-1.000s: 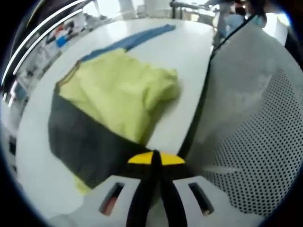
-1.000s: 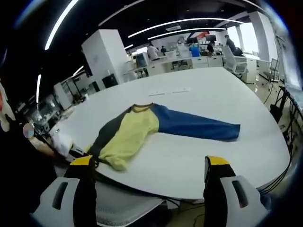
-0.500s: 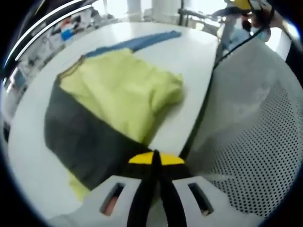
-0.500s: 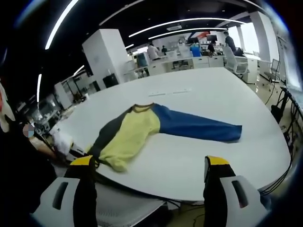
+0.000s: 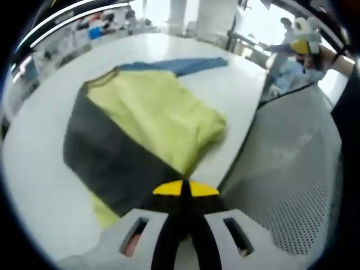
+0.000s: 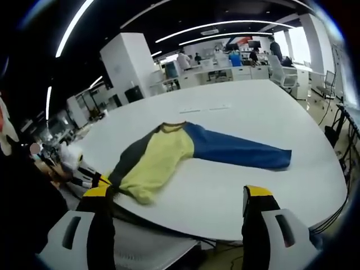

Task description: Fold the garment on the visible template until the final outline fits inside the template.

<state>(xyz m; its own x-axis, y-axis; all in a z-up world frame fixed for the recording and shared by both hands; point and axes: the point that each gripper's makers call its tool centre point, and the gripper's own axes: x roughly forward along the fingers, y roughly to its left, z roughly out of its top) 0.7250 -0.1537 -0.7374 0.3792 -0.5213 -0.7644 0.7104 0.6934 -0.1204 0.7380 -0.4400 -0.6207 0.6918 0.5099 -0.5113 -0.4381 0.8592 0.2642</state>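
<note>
Table [image 6: 236, 112] first: big white oval top, stretching ahead of your right gripper [image 6: 177, 211] w/ desks, a white pillar and people far behind it. The garment [image 6: 169, 154] lies flat on it, ahead and a bit left of the R jaws. Its long axis runs across that view — blue sleeve [image 6: 242, 152] points off to the right, dark grey sleeve toward the near left edge, yellow body between. The hem end looks bunched and folded over on itself.

In the left gripper view the garment [image 5: 146, 124] sits straight ahead of your left gripper [image 5: 185, 191]. Grey sleeve runs right up to the jaw tips, blue sleeve [image 5: 180, 64] points away at the far end.

Mesh chair back [image 5: 292, 185] just right of the L jaws, crowding the table edge.

L jaws are pressed together, yellow tips meeting on the grey sleeve cloth — pinching the garment. R jaws stand wide apart, nothing between them.
</note>
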